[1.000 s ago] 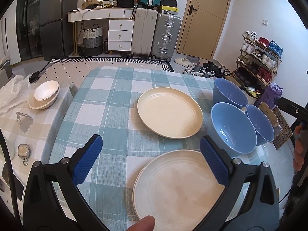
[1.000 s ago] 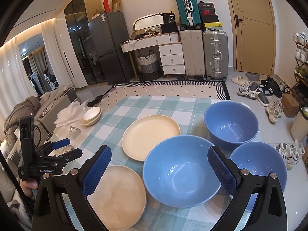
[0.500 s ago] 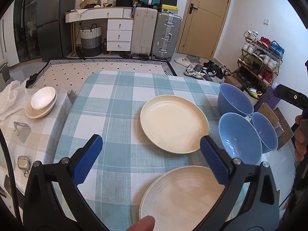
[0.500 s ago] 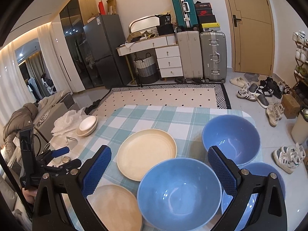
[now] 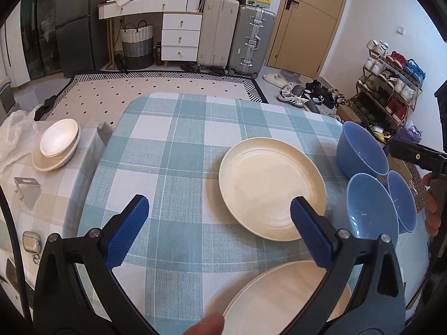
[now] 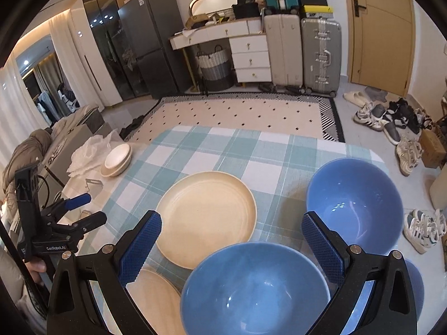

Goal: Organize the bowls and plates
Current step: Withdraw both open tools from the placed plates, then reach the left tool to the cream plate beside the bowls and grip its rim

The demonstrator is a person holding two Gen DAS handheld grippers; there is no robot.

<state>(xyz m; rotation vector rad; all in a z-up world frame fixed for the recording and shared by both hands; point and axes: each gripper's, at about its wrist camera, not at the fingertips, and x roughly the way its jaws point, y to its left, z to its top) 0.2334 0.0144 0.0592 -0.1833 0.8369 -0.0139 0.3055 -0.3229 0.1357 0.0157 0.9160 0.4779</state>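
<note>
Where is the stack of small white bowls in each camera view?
Left wrist view: the white bowls sit far left, on the beige side cloth, off the checked tablecloth.
Right wrist view: the white bowls sit at mid-left, beside crumpled plastic.
Shared landmark: the silver suitcase.

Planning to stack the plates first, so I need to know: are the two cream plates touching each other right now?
Apart. The left wrist view shows checked tablecloth between the far cream plate and the near cream plate.
</note>
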